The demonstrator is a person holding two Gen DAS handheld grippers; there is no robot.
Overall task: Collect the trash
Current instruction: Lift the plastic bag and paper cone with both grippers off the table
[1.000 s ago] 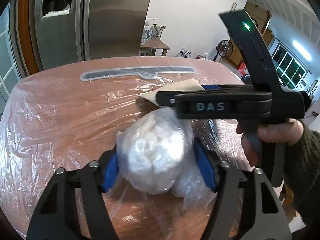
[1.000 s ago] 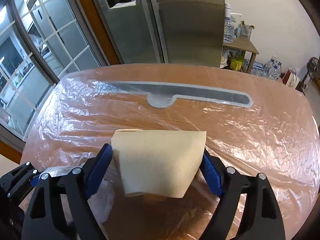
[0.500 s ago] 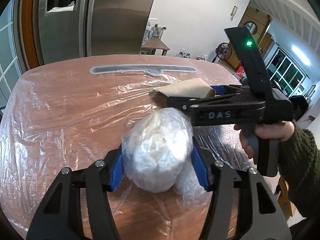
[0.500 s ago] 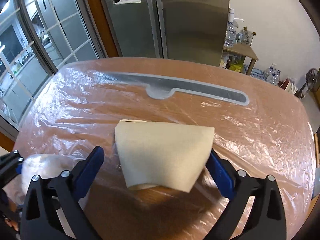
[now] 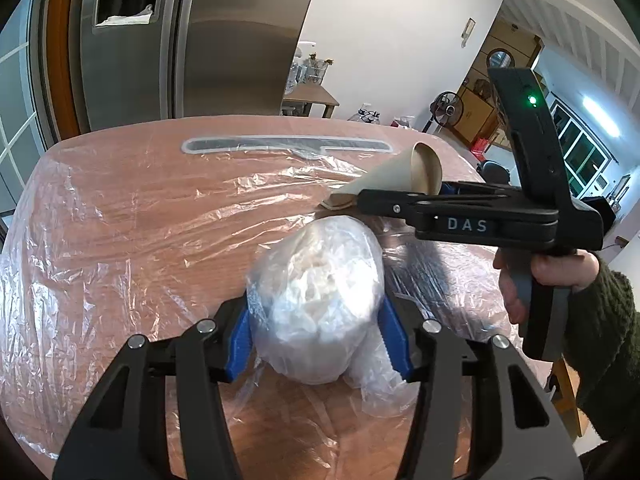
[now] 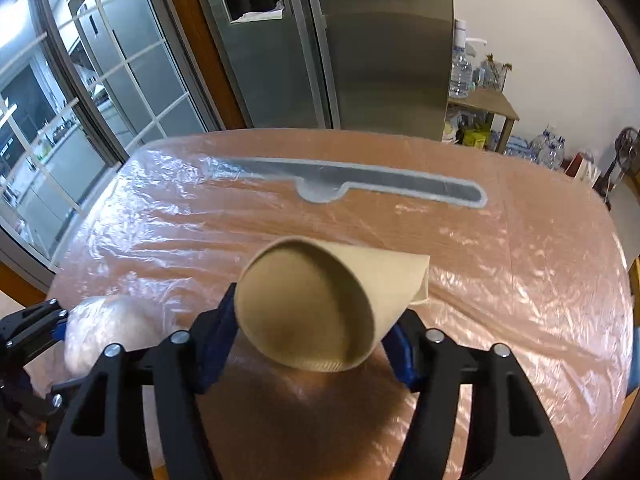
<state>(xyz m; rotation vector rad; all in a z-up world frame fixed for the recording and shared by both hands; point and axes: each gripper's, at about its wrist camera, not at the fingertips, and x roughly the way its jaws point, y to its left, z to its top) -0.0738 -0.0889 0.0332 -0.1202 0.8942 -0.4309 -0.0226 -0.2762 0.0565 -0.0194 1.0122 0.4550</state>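
Observation:
My left gripper (image 5: 318, 340) is shut on a clear plastic bag stuffed with white crumpled tissue (image 5: 316, 304), held just above the table. My right gripper (image 6: 308, 332) is shut on a crushed tan paper cup (image 6: 320, 304), lifted off the table with its open mouth turned toward the camera. In the left wrist view the right gripper (image 5: 400, 200) is ahead and to the right, with the cup (image 5: 404, 176) raised. In the right wrist view the bag (image 6: 108, 332) and left gripper show at the lower left.
The wooden table (image 6: 520, 264) is covered in wrinkled clear plastic film, with a grey inlaid strip (image 6: 360, 188) near the far edge. A steel fridge (image 6: 340, 48) stands behind. A side table with bottles (image 6: 480, 96) is at the back right.
The right gripper has lifted and tipped the paper cup, so its open mouth now faces the camera. The left gripper still holds the bag and has shifted slightly.

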